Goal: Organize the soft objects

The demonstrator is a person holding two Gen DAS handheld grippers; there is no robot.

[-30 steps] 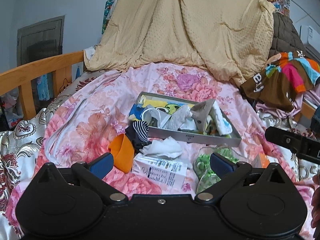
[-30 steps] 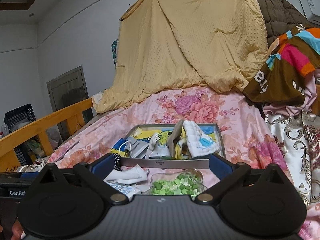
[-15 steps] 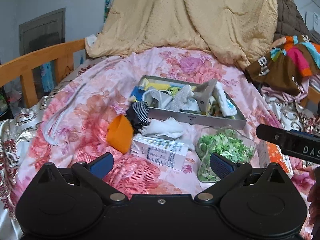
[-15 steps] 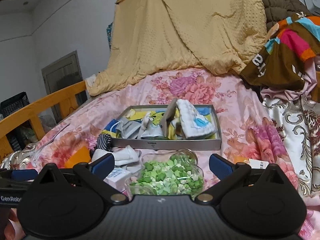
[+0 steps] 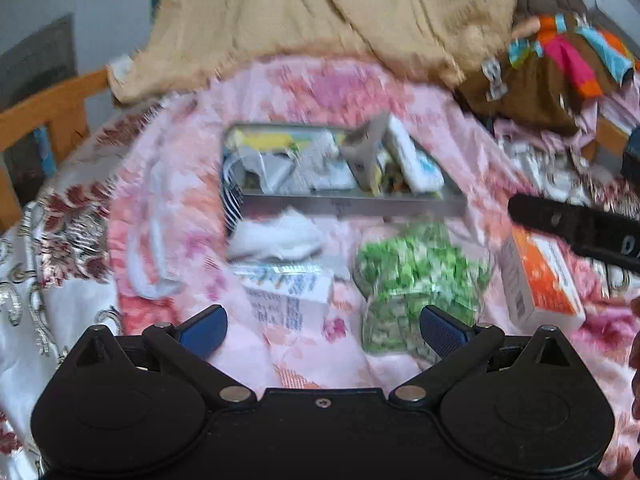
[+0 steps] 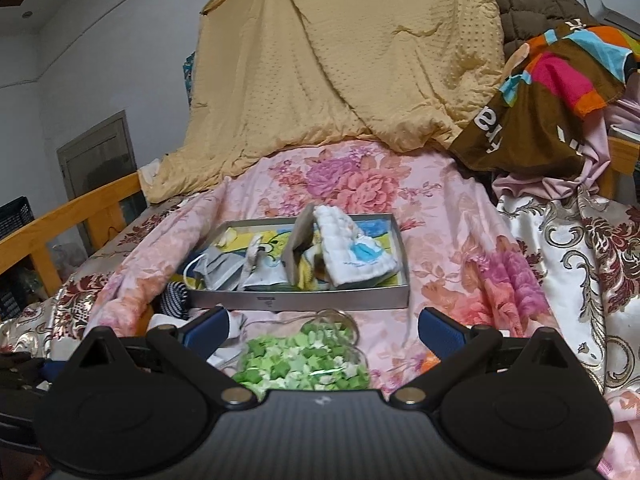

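Note:
A grey shallow tray (image 5: 352, 206) (image 6: 304, 301) lies on the pink floral bedspread and holds several folded cloths and masks, among them a white quilted cloth (image 6: 352, 252). In front of it lie a white cloth (image 5: 276, 236), a striped sock (image 5: 232, 208) (image 6: 176, 298), a white printed box (image 5: 288, 296) and a clear bag of green pieces (image 5: 416, 276) (image 6: 304, 360). My left gripper (image 5: 322, 326) is open and empty above the box and bag. My right gripper (image 6: 324, 326) is open and empty above the green bag.
An orange and white box (image 5: 544, 280) lies at the right. A beige blanket (image 6: 340, 60) hangs behind the bed. A pile of colourful clothes (image 6: 552, 92) sits at the back right. A wooden bed rail (image 6: 68, 216) runs along the left.
The left view has swung right and forward and is blurred; the orange cloth has left its view. The right gripper has dropped and moved closer to the green bag.

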